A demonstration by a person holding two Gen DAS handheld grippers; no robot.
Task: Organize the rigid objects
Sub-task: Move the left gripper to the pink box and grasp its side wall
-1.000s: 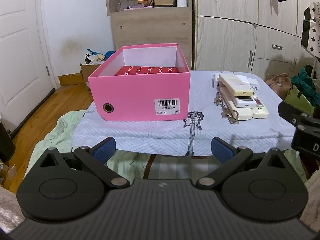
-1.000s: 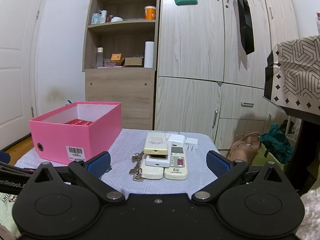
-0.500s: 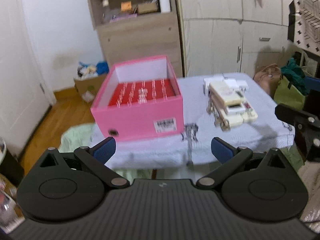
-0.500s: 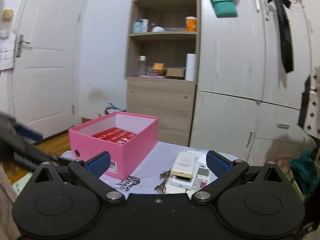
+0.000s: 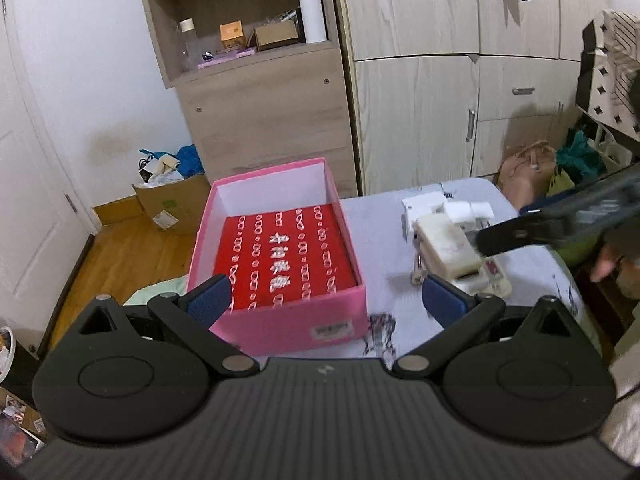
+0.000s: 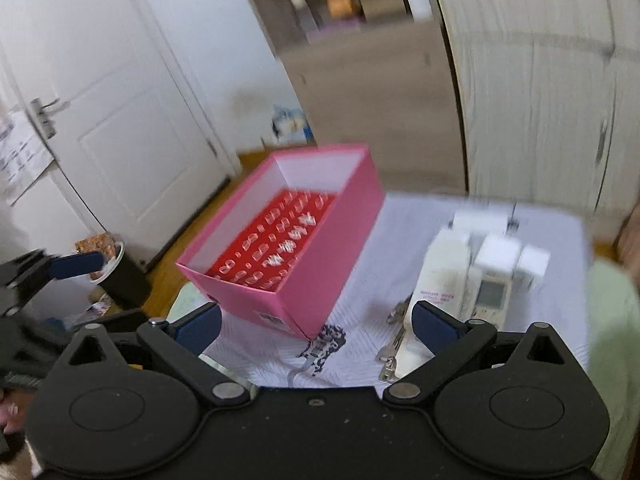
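Both grippers have gone up higher than a second ago, so now you look down into the open pink cardboard box (image 5: 280, 264) and see its whole floor. One flat red sheet with white loops printed on it (image 5: 280, 256) lies at the bottom of that box. Nothing else is in it.

The left gripper (image 5: 324, 300) hangs above the near edge of the desk with the pale patterned cloth (image 5: 384, 240), its jaws spread wide and holding nothing. The right gripper (image 6: 316, 322) hangs above the desk too, a bit to the right, and its jaws are also spread wide and empty. In the left view the right gripper pokes in as a dark blurry bar over the pile of things.

To the right of the box, well apart from it, sits one little heap of white and cream plastic remote controls (image 5: 452, 252). The pictures are blurry, so I cannot count them for sure; I make out about three long ones lying side by side, with one on top. A small bunch of metal keys (image 6: 394, 340) lies touching the left side of the heap. Behind the remotes are about three small white square plugs (image 6: 504, 248), close together.

A person's hand (image 5: 606, 264) shows at the right edge.
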